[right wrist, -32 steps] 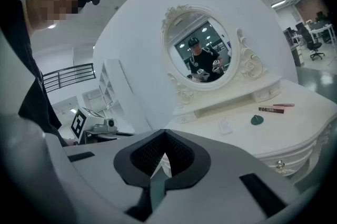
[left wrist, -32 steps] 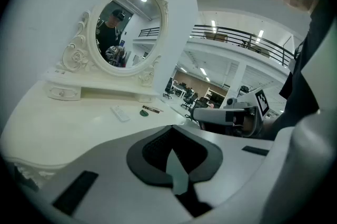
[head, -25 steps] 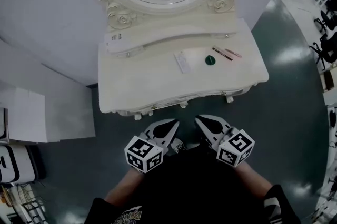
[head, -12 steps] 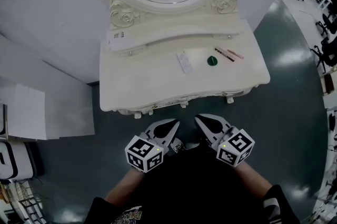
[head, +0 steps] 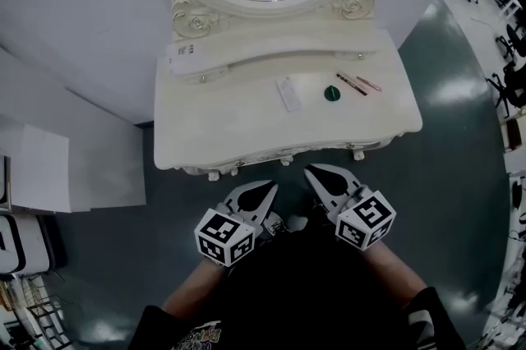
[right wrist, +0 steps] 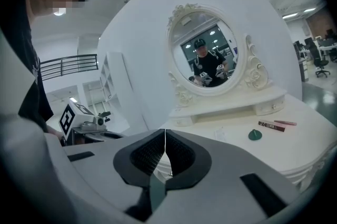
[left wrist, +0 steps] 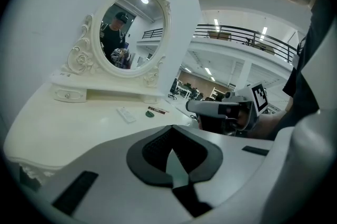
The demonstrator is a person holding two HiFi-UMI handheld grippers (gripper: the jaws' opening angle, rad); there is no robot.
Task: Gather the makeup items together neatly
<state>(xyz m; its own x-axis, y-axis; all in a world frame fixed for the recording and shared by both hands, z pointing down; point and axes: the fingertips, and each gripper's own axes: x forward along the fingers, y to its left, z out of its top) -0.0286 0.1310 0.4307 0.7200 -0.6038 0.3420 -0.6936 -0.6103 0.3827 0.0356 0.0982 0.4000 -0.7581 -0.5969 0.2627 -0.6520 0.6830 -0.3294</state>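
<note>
The left gripper [head: 265, 191] and right gripper [head: 317, 172] are held closed on nothing, short of the makeup-strewn vanity table [head: 214, 126].

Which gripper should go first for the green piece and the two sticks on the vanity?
Right, probably. The right gripper faces the green piece and two sticks; the left gripper sits farther off. Both are shut, empty.
</note>
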